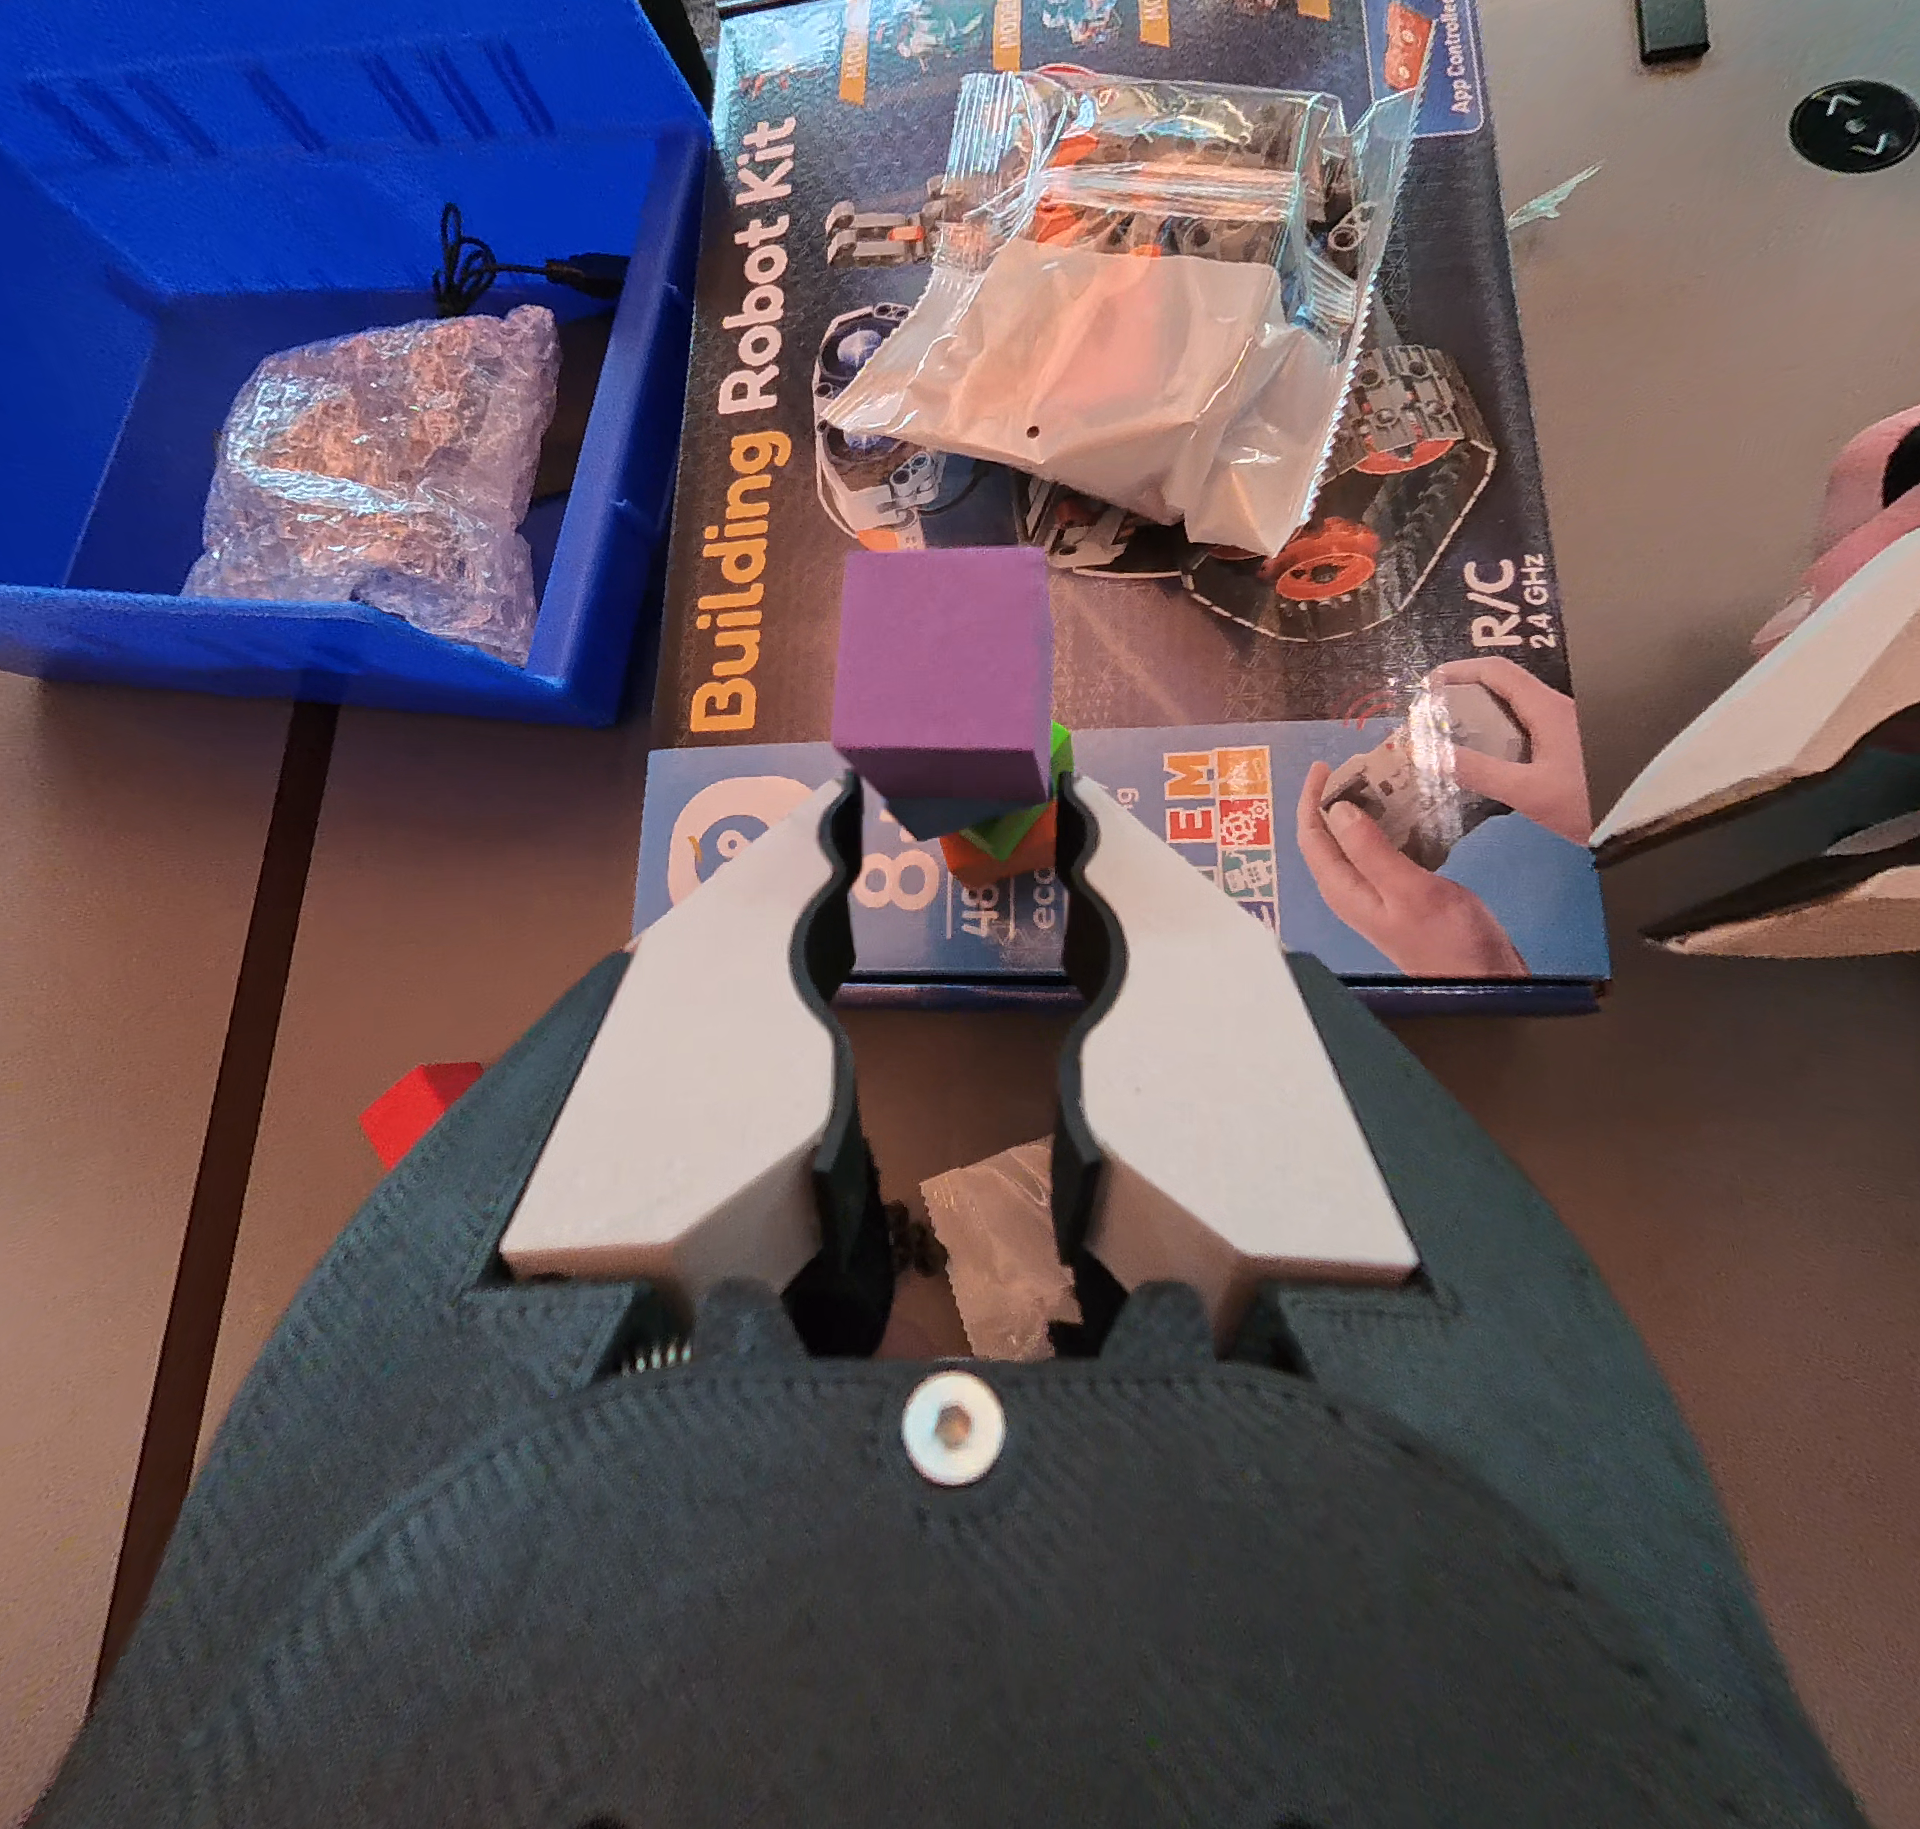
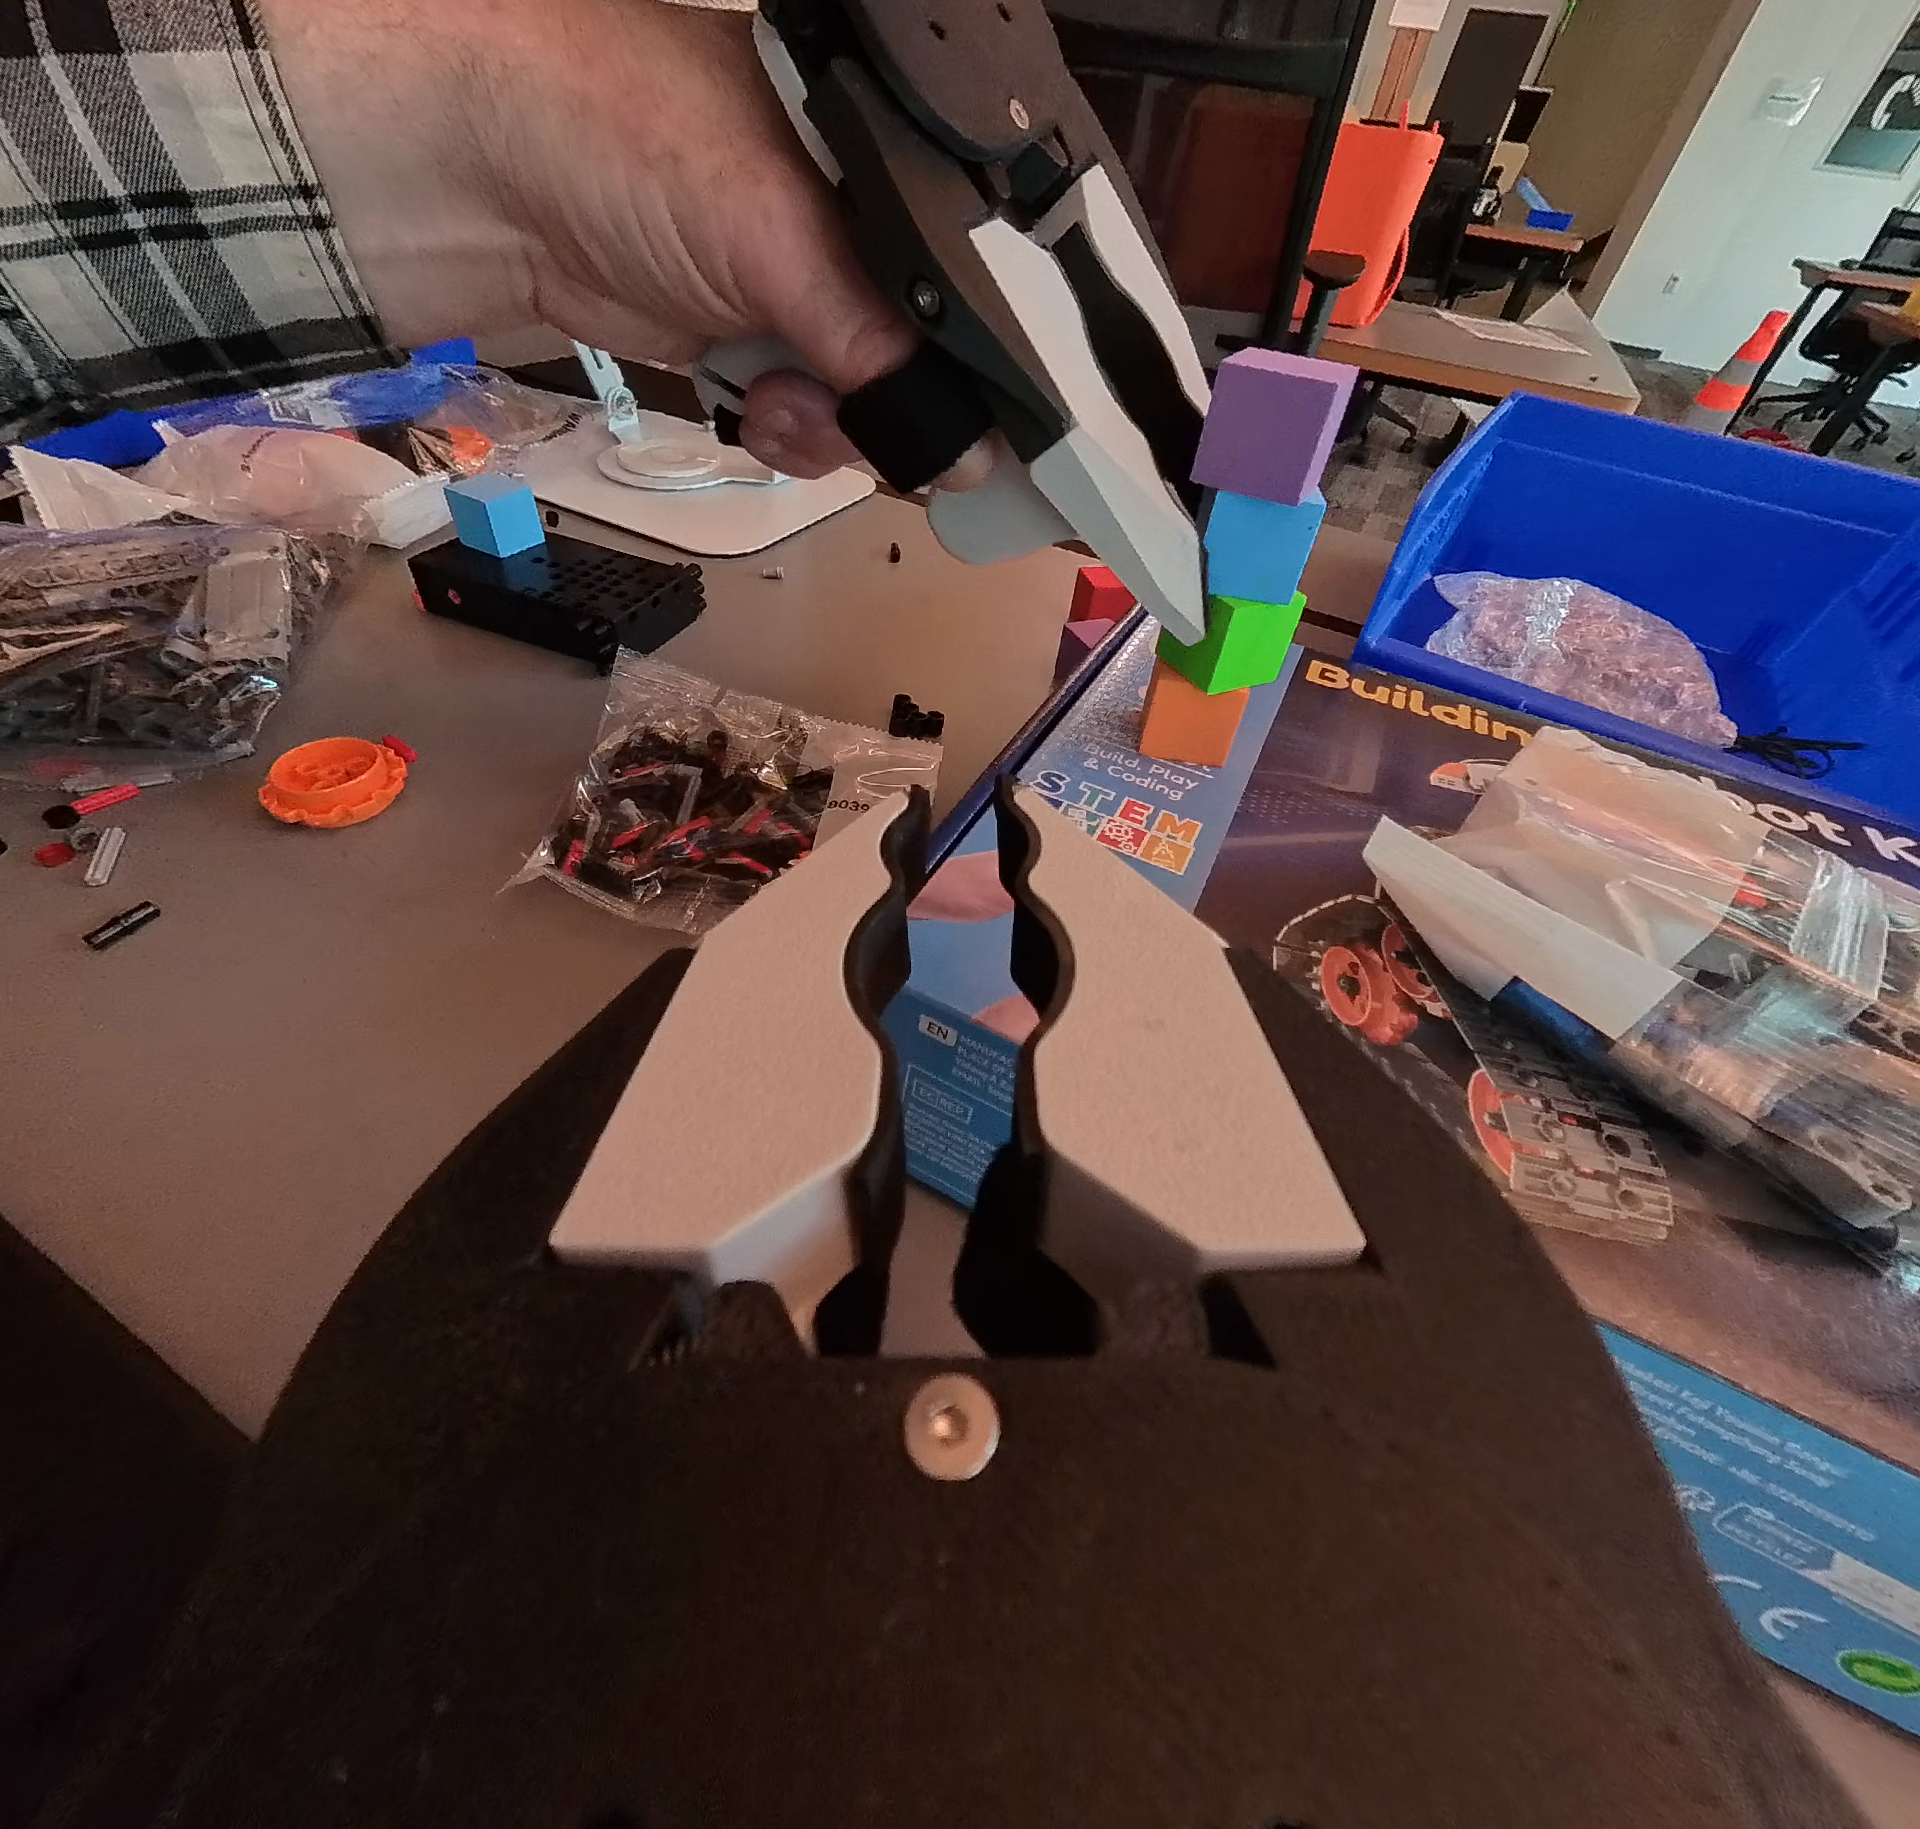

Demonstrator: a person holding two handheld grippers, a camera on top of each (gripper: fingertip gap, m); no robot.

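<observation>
Cube stack (image 2: 1252, 574), purple-topped, left gripper (image 1: 961, 803) astride

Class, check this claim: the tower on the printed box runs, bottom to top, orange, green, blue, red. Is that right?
Not quite: the top cube is purple, not red. The right wrist view shows orange, green, blue, then purple, on the printed box.

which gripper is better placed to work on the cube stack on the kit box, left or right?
Left, probably. The left gripper is open with its fingertips at the cube stack, beside the green cube. The right gripper sits low and back near the kit box edge, holding nothing, jaws only slightly apart.
</observation>
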